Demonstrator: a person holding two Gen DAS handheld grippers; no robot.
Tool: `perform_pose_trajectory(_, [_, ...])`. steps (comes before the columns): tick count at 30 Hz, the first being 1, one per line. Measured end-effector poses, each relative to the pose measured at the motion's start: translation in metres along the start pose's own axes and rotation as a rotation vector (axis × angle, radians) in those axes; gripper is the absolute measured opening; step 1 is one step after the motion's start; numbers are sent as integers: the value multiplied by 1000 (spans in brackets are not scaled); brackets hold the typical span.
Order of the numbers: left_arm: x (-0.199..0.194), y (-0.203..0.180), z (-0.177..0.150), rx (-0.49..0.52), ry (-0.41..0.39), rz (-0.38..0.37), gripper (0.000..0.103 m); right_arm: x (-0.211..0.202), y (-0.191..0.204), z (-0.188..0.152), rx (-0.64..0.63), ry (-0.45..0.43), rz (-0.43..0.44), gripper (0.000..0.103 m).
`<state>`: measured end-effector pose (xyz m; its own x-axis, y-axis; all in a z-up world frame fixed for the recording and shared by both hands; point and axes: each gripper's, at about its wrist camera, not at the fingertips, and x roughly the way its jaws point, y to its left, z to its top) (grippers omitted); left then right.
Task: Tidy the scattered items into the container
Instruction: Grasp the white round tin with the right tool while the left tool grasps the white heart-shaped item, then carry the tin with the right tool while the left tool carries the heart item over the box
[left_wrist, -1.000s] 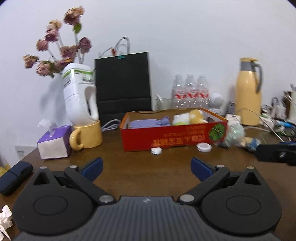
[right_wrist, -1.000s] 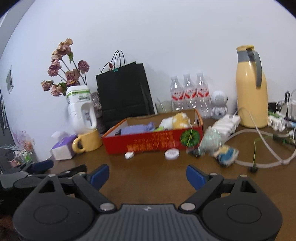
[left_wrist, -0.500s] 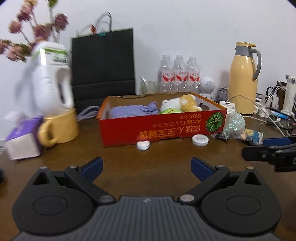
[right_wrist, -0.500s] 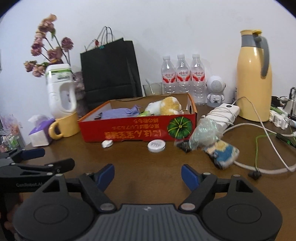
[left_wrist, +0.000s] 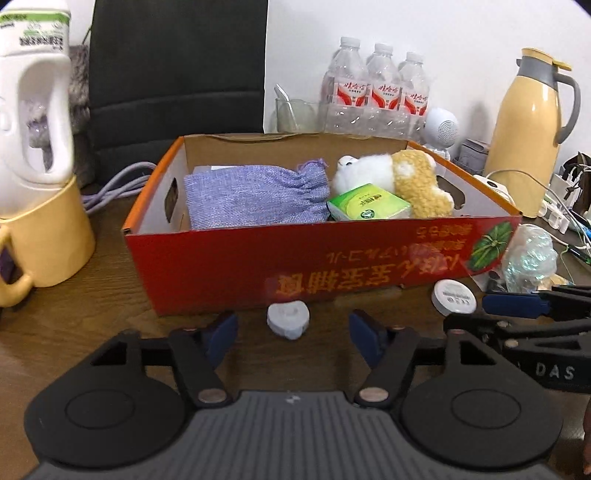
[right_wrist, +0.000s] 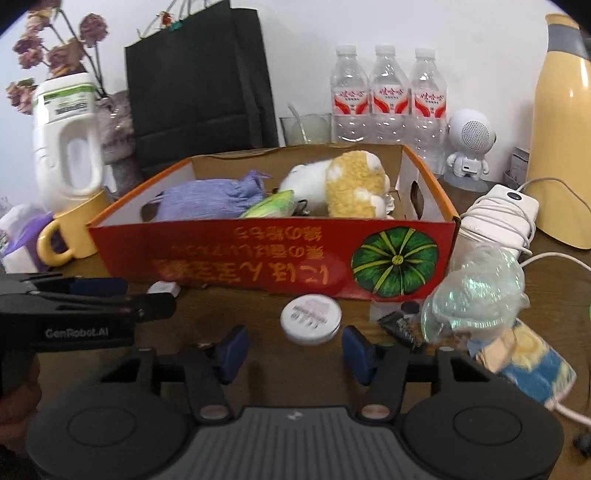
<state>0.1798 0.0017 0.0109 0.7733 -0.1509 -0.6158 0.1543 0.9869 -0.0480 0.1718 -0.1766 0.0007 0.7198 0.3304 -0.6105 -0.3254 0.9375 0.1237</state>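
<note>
Two grippers: left gripper (left_wrist: 293, 334) and right gripper (right_wrist: 293, 349) both gaped wide, holding nothing
Heart-shaped case (left_wrist: 288, 320): between left fingers
Round tin (right_wrist: 310, 319): near right fingertips
Red box (left_wrist: 314, 258): just behind, contents partly hidden
Table (left_wrist: 92, 317): brown wood

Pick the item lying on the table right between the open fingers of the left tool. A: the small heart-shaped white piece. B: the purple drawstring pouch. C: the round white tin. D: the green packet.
A: in the left wrist view the small heart-shaped white piece sits on the table in front of the red box, centred in the open left tool; the round white tin lies off to the side.
</note>
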Motion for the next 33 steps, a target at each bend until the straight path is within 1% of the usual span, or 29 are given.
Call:
perform_pose_trajectory(2, [7,3,2,-17,17,-14,55,7,-3,3,5,8,-4,41])
perform_pose_trajectory(4, [10,6,3,-28,15,-19,55,10,-3,5,-7,6,-13,41])
perform_pose_trajectory(7, [13,7,4,-13,13,-12,50,12,0,7,-29,6,-21,41])
perform_pose_trajectory(10, [14,5,3,10,1,-6,31,15,4,8,-58,7,-36,38])
perform_pose_trajectory(11, [14,4,2,18,-3,1,28,16,5,8,-68,6,-41,38])
perform_pose_trajectory(14, [13,3,1,26,-4,4,28,18,8,9,-80,6,-51,38])
perform_pose_trajectory(17, [8,4,2,-13,0,8,27,18,9,8,-89,2,-50,38])
perform_pose_trajectory(18, [3,4,1,-20,-10,12,27,16,10,8,-90,3,-49,37])
perform_pose_trajectory(19, [-5,2,0,-20,-30,26,27,14,10,8,-83,3,-41,37])
perform_pose_trajectory(21, [-29,-1,-4,-29,-93,68,27,3,12,6,-78,-20,-25,37])
perform_pose_trajectory(24, [-69,-9,-14,-41,-174,90,27,-27,20,-2,-96,-98,-19,37])
perform_pose_trajectory(25, [-83,-12,-18,-43,-209,108,27,-39,22,-5,-92,-124,-14,37])
perform_pose_trajectory(27, [-110,-19,-29,-43,-275,157,27,-65,29,-14,-91,-192,-5,38])
perform_pose_trajectory(29, [-134,-27,-44,-41,-336,188,27,-94,38,-27,-89,-274,-1,38])
perform_pose_trajectory(33, [-169,-46,-70,20,-421,210,27,-143,54,-55,-94,-402,1,38])
